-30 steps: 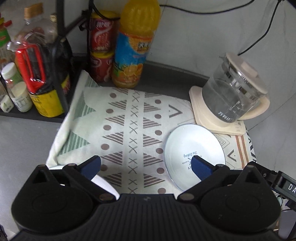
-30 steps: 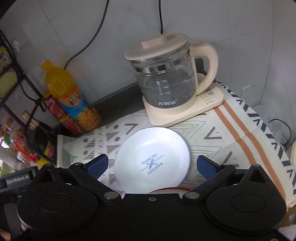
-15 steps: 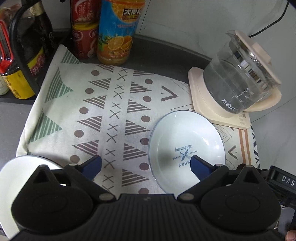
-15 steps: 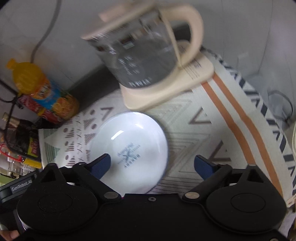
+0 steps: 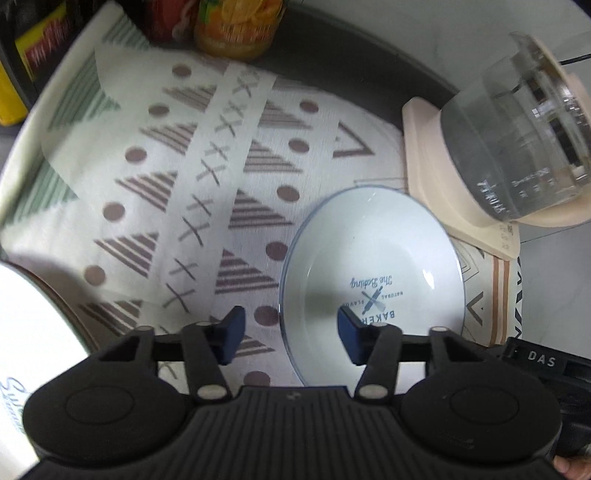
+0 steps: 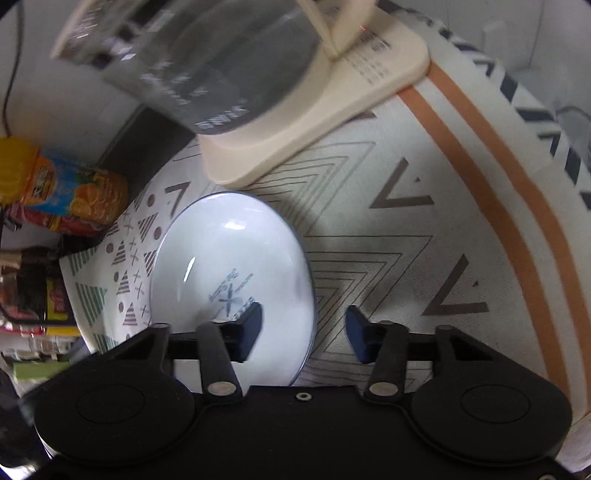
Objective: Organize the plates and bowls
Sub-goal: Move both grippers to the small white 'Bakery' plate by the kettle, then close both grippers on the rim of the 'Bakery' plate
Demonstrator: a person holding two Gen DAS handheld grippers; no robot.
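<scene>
Two grippers, both closing astride opposite rims of one white printed plate point(image 5: 373, 266) lying flat on the patterned cloth point(image 5: 207, 206): left gripper point(image 5: 291, 334), right gripper point(image 6: 303, 334), neither yet pinching. Risk: uneven pinches tilt the plate, or it knocks the glass kettle point(image 5: 517, 144) close behind.

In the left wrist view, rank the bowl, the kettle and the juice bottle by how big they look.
1. bowl, largest, though nearest the camera.
2. kettle, close behind and cropped.
3. juice bottle, smallest; only its base shows, so its real size is unsure.
</scene>
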